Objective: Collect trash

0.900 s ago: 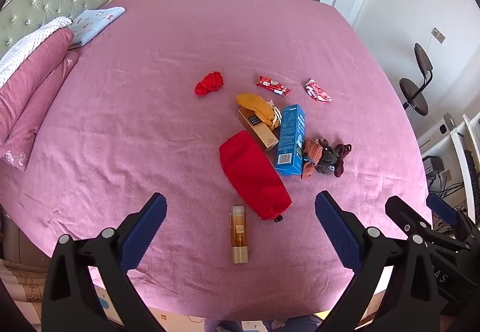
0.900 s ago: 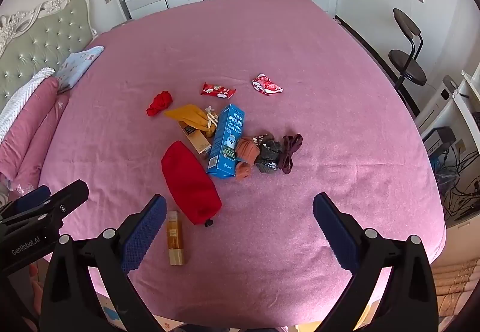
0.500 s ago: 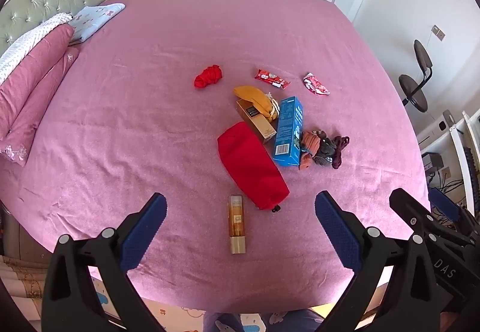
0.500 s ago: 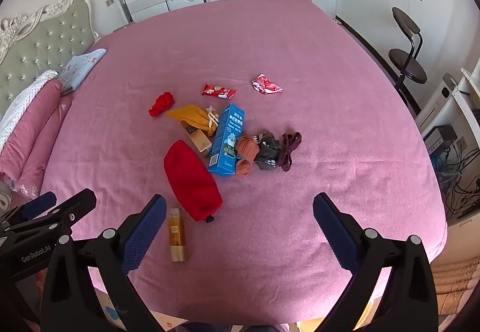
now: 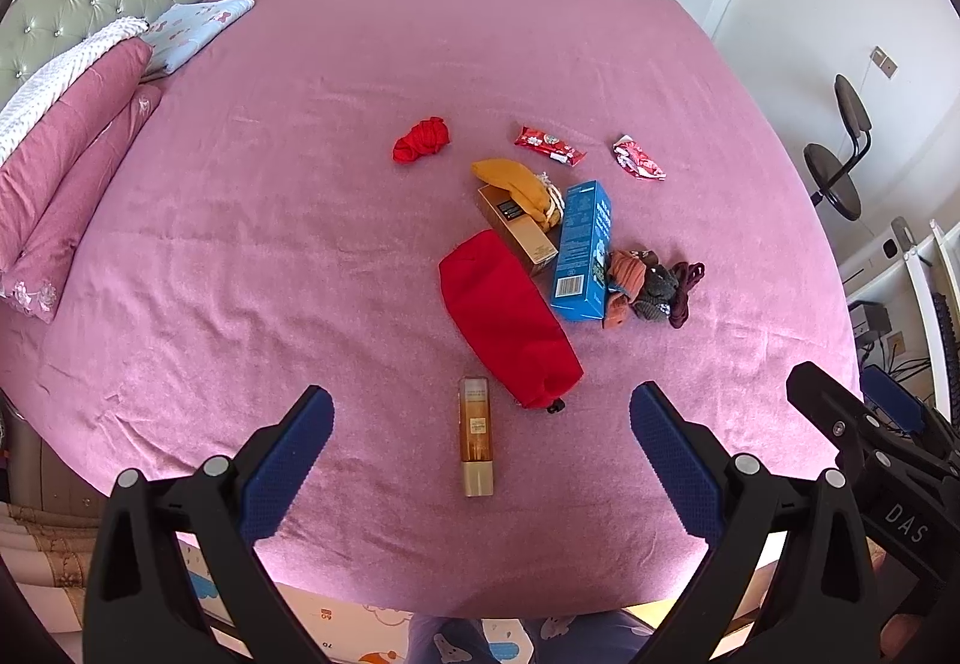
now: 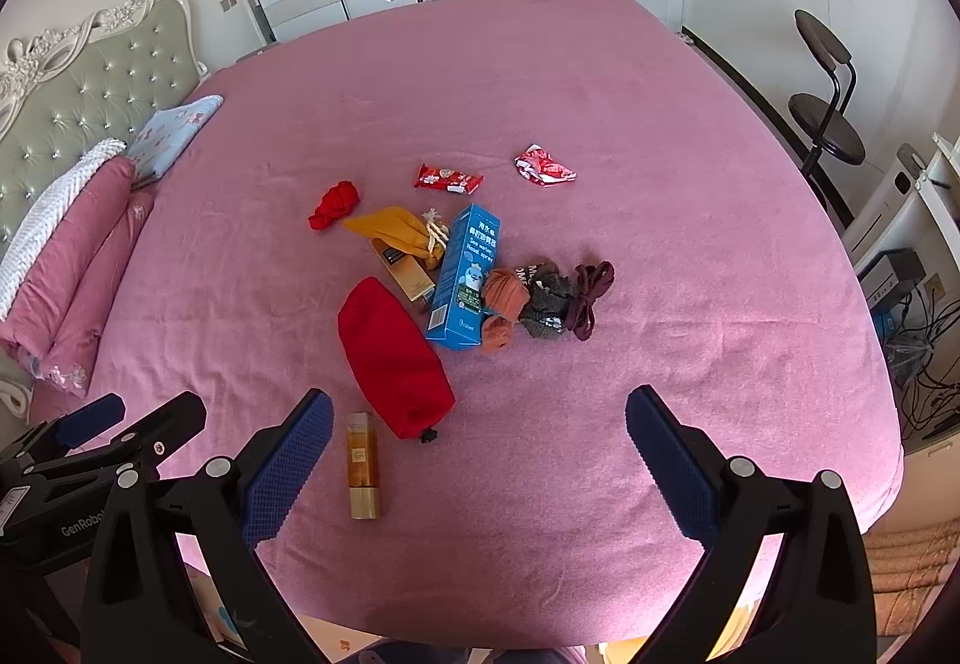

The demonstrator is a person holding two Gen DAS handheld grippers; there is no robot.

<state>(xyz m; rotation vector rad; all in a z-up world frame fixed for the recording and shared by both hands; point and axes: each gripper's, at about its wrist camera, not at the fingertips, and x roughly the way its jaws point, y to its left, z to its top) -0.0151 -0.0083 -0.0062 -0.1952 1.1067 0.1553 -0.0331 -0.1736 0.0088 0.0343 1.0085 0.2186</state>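
Both my grippers, left and right, hang spread wide, empty, now slightly farther back from the pink bed. Red crinkled wrappers lie far (right of centre), untouched; collecting not started.

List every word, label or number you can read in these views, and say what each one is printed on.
"Sea water Nasal spray": blue box, side face.
"DAS": right gripper, body as seen from the left wrist view.
"GenRobo", cut off: left gripper, body as seen from the right wrist view.
Too small or blurred to read: the Chinese characters and barcode panel on the blue box, the amber bottle, the gold box, both red wrappers.
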